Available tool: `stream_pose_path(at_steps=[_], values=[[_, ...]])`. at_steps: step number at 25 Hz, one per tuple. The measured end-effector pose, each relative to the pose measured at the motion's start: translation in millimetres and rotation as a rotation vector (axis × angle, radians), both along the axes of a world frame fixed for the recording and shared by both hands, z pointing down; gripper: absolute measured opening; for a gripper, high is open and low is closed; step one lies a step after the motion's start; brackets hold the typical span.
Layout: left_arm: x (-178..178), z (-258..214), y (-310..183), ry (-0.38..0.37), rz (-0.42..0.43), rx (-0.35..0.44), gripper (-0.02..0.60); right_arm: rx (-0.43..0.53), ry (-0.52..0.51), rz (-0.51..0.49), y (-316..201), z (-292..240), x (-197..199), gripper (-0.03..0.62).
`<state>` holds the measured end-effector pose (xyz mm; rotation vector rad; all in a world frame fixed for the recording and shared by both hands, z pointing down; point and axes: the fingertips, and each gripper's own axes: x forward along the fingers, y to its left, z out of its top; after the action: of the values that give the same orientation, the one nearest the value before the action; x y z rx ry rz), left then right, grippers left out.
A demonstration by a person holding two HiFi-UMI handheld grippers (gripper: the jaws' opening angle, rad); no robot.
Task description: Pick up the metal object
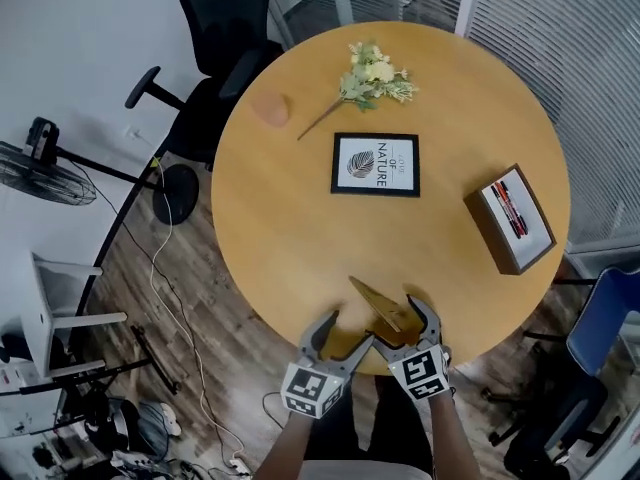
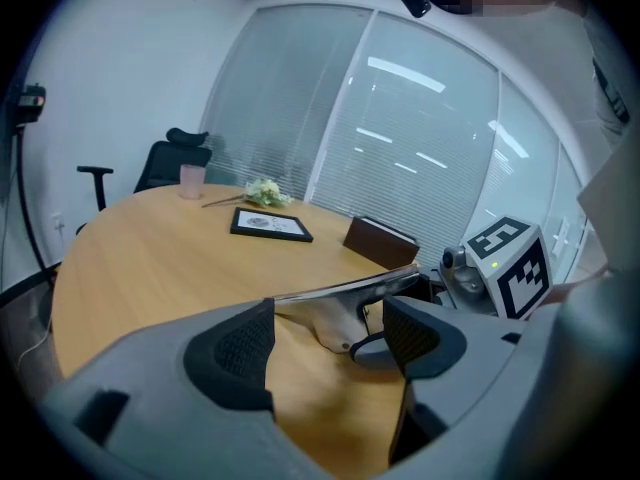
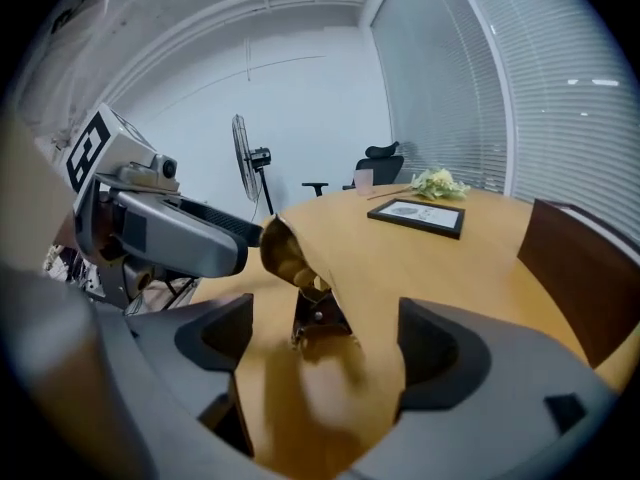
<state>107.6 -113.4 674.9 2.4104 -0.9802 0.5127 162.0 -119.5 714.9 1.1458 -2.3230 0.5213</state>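
Observation:
The metal object (image 1: 383, 308) is a shiny, mirror-like angled plate on a small stand, resting near the front edge of the round wooden table (image 1: 280, 238). My left gripper (image 1: 344, 336) sits just left of it, open, and the plate (image 2: 350, 290) shows beyond its tips (image 2: 330, 353), apart from the pads. My right gripper (image 1: 403, 324) stands at the object's right side, open. The object (image 3: 295, 260) lies ahead between the right gripper's (image 3: 325, 353) jaws, and neither pad presses on it. The two grippers face each other across the object.
Farther back on the table lie a framed print (image 1: 376, 164), a sprig of flowers (image 1: 372, 80), a pink cup (image 1: 270, 108) and a brown box with pens (image 1: 510, 218). A black office chair (image 1: 225, 28), a fan (image 1: 40, 163) and a blue chair (image 1: 605, 318) stand around it.

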Motion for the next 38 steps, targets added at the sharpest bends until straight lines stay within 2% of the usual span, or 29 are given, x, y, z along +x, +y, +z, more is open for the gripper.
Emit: stream_pose_path(at_steps=[6, 11, 15, 21, 27, 33, 38], values=[[-13, 10, 11, 0.0, -0.115, 0.026, 0.344, -0.005, 0.016, -0.041, -3, 7, -2, 0.439], [-18, 18, 15, -0.003, -0.171, 0.041, 0.344, -0.007, 0.023, -0.057, 0, 17, -2, 0.414], [-23, 26, 19, -0.011, -0.184, 0.053, 0.344, -0.001, 0.018, -0.055, 4, 20, -9, 0.388], [-28, 35, 26, -0.021, -0.192, 0.058, 0.344, 0.02, 0.076, -0.06, 5, 24, -13, 0.36], [-25, 35, 25, -0.008, -0.182, 0.057, 0.344, 0.042, 0.15, -0.068, 2, 27, -10, 0.288], [-29, 35, 26, -0.004, -0.174, 0.056, 0.344, 0.044, 0.17, -0.06, 1, 29, -8, 0.242], [-30, 34, 24, -0.004, -0.17, 0.062, 0.344, 0.056, 0.174, -0.067, 1, 29, -9, 0.239]])
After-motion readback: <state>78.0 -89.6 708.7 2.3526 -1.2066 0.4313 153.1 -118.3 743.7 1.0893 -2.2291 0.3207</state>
